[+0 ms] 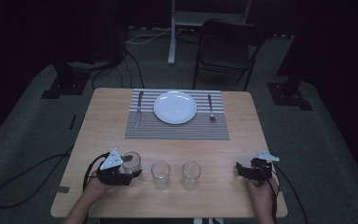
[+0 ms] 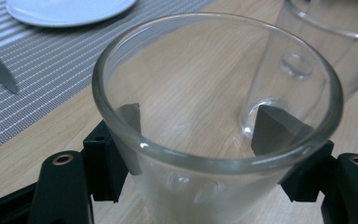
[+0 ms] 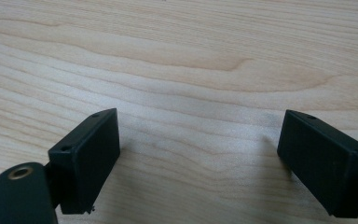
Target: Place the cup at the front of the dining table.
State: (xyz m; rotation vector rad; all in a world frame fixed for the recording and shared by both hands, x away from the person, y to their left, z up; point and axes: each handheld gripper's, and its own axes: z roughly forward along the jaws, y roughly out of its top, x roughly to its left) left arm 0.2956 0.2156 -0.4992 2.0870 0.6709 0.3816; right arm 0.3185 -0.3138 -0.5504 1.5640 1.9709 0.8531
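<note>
Your left gripper [image 1: 131,171] straddles the leftmost glass [image 1: 131,162]; two more glasses [image 1: 160,174] [image 1: 191,174] stand between it and your right gripper [image 1: 240,169]. Beyond them the placemat [image 1: 177,128] carries knife [image 1: 139,110], plate [image 1: 175,107], fork [image 1: 210,108], left to right.

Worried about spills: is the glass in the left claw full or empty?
Empty: in the left gripper view, the glass between the left claw's jaws shows only bare wood through it.

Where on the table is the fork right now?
In the high view the fork lies on the striped placemat at the far side of the table, just right of the white plate; the knife lies on the plate's other side.
</note>
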